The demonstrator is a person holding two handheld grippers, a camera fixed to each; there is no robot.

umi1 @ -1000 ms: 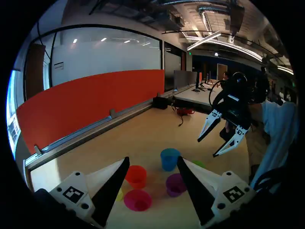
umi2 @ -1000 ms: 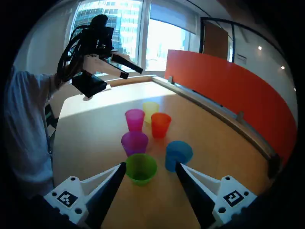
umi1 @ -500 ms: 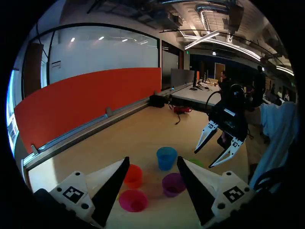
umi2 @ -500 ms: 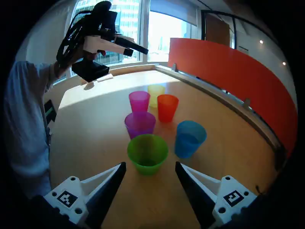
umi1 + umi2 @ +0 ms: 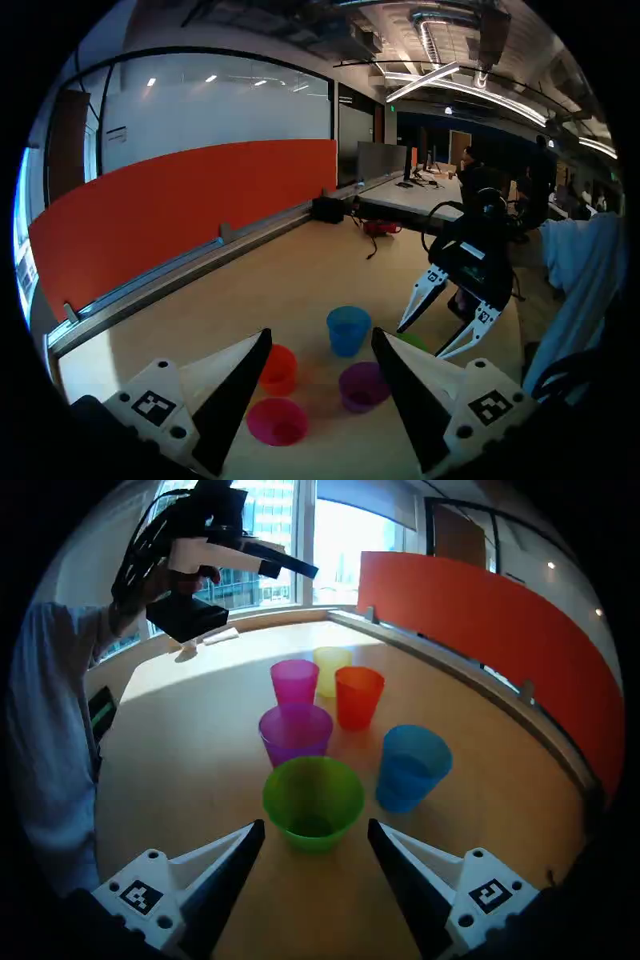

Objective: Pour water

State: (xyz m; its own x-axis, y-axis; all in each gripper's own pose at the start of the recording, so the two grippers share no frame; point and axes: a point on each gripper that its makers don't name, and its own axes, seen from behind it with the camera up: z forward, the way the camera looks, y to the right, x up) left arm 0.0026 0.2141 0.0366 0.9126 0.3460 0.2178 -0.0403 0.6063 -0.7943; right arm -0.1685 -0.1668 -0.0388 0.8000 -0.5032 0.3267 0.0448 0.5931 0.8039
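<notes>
The right gripper (image 5: 314,826) was spread and empty, just short of the green cup (image 5: 312,800). The left gripper (image 5: 320,332), likewise spread and empty, hovered well beyond it. With the purple cup (image 5: 295,732) just behind it and the blue cup (image 5: 412,768) beside, a skewed grasp might have toppled either.

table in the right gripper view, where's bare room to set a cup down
Bare wood lies on the table between the cups and the person's sleeve, and between the blue cup and the orange partition. Crowded: green cup, purple cup, pink cup, orange cup, yellow cup stand close together.
</notes>
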